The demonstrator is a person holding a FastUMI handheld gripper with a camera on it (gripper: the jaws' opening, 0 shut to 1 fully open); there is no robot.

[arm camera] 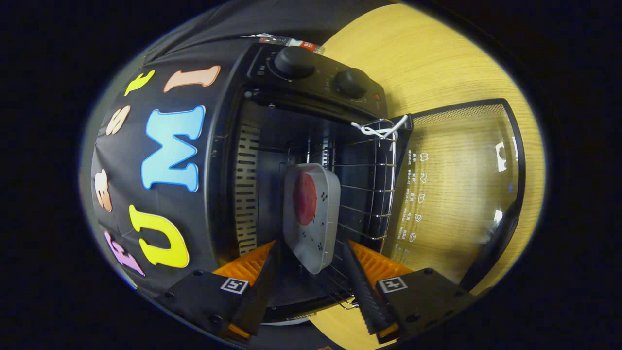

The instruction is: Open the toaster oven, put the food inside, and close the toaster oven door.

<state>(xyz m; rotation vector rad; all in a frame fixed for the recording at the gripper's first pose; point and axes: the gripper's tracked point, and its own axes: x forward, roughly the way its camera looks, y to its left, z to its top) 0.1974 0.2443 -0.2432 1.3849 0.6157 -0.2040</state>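
The black toaster oven (228, 160) stands open, and its glass door (461, 184) lies folded down flat over the wooden table. Inside, a grey tray (323, 228) rests on the wire rack (369, 194) and carries a round red piece of food (304, 198). My gripper (311, 243) is at the oven's mouth with its fingers spread apart. The tray's near end lies between the fingertips, and a small gap shows on each side. One fingertip (272, 257) is beside the tray's edge; the other (352, 262) is over the rack.
Two knobs (295, 62) sit on the oven's control panel. The door's dark handle (495, 243) runs along its outer edge. A white tie (381, 129) hangs at the door hinge corner. Wooden table (437, 58) surrounds the oven; a plastic bottle (291, 43) lies behind it.
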